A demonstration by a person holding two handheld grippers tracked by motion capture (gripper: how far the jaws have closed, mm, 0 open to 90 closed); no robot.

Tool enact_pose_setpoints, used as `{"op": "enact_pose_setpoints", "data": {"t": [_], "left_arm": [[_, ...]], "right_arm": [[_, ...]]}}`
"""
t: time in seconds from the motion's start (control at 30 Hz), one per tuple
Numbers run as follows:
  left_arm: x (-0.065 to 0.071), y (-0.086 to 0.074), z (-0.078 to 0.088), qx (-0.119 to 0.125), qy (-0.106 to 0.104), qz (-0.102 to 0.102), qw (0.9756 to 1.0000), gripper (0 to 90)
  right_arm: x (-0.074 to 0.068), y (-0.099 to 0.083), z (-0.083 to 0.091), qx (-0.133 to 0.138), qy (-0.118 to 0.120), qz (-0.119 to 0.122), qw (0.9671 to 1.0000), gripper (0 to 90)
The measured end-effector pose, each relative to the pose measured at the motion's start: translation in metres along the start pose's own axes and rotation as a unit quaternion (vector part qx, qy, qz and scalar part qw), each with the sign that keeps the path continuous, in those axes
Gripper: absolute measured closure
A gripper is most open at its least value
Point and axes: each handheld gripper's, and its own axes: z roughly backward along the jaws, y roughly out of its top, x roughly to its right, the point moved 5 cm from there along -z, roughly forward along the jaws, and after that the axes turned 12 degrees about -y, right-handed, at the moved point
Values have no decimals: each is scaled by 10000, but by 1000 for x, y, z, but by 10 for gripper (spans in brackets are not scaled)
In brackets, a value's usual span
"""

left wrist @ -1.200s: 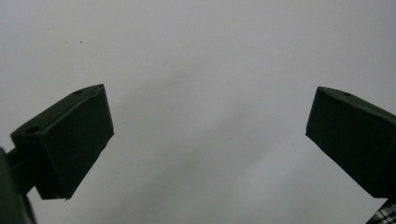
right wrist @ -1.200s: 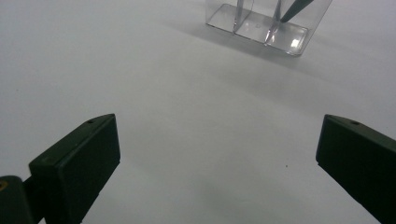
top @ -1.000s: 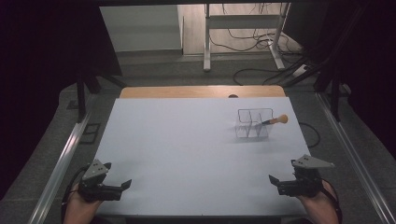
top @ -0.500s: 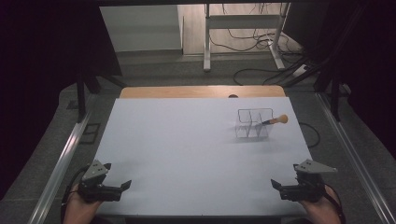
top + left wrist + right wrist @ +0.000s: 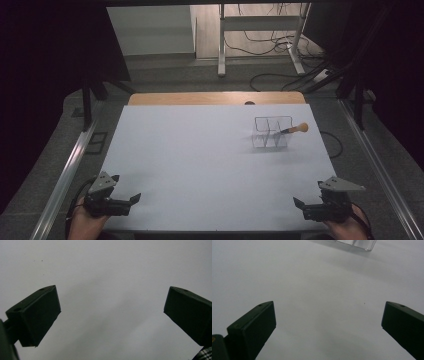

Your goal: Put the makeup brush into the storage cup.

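A clear plastic organiser (image 5: 271, 132) with several compartments stands on the white table (image 5: 200, 160) at the right rear. A brush with a round wooden handle (image 5: 295, 129) leans out of its right side. My left gripper (image 5: 131, 202) rests at the table's front left corner, held by a hand, its jaws wide apart over bare white surface (image 5: 110, 302). At the front right corner my right gripper (image 5: 299, 206) is open too, with nothing between its jaws. The organiser's clear base (image 5: 355, 243) shows at the top edge of the right gripper view.
A bare wooden strip (image 5: 215, 98) runs along the table's far edge. Metal rails (image 5: 65, 175) flank both sides of the table. Beyond it are a desk frame (image 5: 260, 35) and loose cables (image 5: 280, 75) on the floor.
The right gripper has drawn back slightly toward the table's front edge. The left gripper has barely moved.
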Motion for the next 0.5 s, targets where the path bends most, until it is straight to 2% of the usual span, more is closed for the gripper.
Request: {"op": "enact_pose_setpoints", "data": {"t": [0.33,0.5], "left_arm": [[0,-1,0,-28,-4,-10,10000,10],[0,0,-1,-20,-8,-15,10000,10]], "right_arm": [[0,-9,0,-167,39,-48,9998,0],[-1,-10,-1,-222,29,38,9997,0]]}}
